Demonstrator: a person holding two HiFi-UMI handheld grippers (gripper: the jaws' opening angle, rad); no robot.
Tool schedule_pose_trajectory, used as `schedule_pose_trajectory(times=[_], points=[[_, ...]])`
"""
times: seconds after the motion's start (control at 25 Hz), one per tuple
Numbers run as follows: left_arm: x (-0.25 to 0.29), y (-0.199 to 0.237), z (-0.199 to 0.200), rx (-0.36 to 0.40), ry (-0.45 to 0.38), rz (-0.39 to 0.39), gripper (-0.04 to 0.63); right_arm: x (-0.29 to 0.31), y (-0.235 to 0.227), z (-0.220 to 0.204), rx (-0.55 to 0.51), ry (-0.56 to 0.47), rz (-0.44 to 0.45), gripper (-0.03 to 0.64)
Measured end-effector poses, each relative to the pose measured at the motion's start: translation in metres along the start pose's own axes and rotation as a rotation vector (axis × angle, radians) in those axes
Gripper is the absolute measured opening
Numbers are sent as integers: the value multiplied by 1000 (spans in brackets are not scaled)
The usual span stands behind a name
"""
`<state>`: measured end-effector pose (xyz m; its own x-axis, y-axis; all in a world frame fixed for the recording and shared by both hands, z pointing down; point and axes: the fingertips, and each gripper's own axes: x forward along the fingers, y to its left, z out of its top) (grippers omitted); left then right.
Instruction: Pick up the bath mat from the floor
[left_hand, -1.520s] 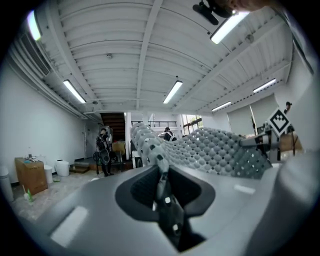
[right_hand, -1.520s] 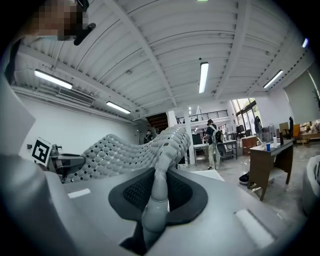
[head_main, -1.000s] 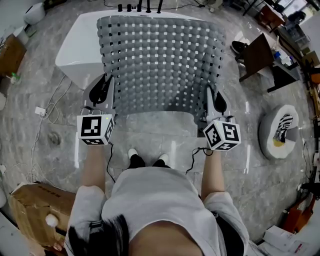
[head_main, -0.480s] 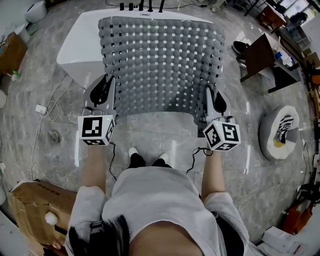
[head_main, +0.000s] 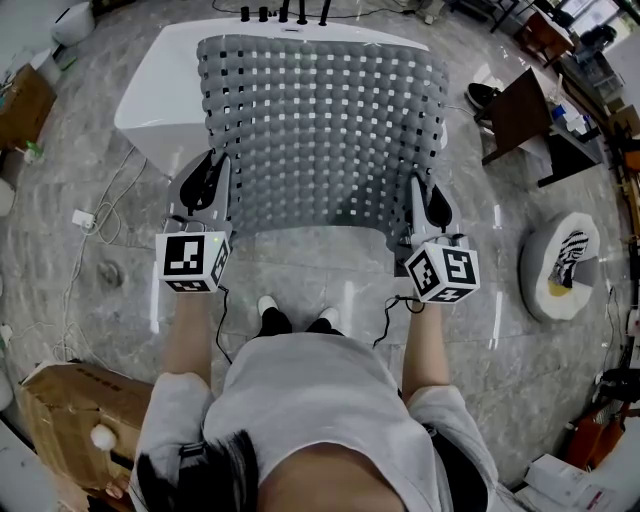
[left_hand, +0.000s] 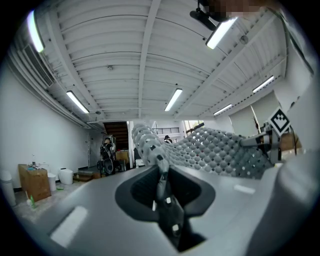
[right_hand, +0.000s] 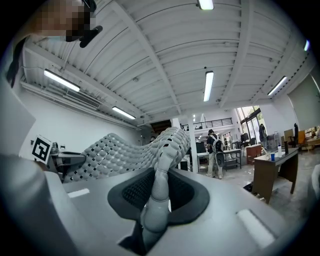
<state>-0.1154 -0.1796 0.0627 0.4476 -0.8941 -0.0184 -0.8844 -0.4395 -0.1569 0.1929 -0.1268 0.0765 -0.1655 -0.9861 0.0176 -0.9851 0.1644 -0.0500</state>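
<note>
Grey bath mat (head_main: 320, 120) stretches forward, level; left tongs (head_main: 215, 168) and right tongs (head_main: 424, 196) each pinch a near corner.

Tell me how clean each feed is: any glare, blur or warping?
Head view: sharp, fisheye-bowed edges, pale reflections on the floor. Left gripper view: ceiling light blown out, bath mat crisp, near jaws soft. Right gripper view: the same, corners vignetted.

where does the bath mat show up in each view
Head view: bath mat fills the upper middle, near corners pinched by the left hand-held gripper and right hand-held gripper.
Left gripper view: centre, running from the jaws out to the right.
Right gripper view: centre, running from the jaws out to the left.
Shared landmark: the mat's near edge, strung between the two grippers.
</note>
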Motion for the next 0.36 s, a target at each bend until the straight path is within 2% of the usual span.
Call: schedule_pose_trajectory(times=[0.36], points=[[1,-7,4,6,-9,-3,60,-3,-7,0,-6,-6,-2,72]])
